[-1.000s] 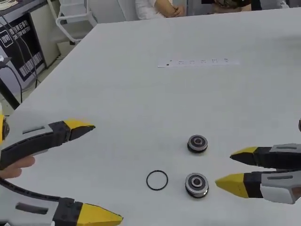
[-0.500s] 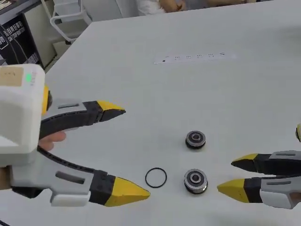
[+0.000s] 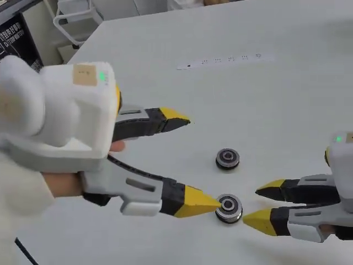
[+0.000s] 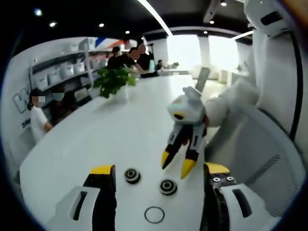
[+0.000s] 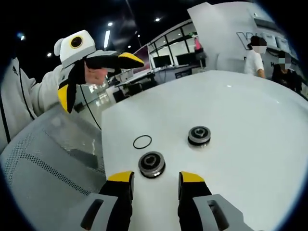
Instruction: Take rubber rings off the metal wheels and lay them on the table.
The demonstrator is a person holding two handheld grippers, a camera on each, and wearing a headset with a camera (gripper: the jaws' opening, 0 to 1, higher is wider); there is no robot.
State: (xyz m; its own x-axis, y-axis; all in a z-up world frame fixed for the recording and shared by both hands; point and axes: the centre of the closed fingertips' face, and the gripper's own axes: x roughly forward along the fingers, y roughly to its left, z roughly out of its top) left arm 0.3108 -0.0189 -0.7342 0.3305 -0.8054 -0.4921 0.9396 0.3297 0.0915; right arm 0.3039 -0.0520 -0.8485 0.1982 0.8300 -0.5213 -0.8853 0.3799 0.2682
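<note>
White table (image 3: 165,66) in an open office. Right gripper (image 3: 252,204): jaws partly open, empty, tips just short of the near wheel (image 3: 229,208), with the far wheel (image 3: 228,158) beyond it and apart. Left gripper (image 3: 203,161): jaws wide open, empty, raised over the table. A loose rubber ring (image 4: 154,214) lies flat below, between its jaws and nearer to it than both wheels.

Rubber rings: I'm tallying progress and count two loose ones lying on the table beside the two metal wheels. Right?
Not quite: one loose rubber ring lies on the table, not two, as the right gripper view shows. It does lie beside the two metal wheels.
</note>
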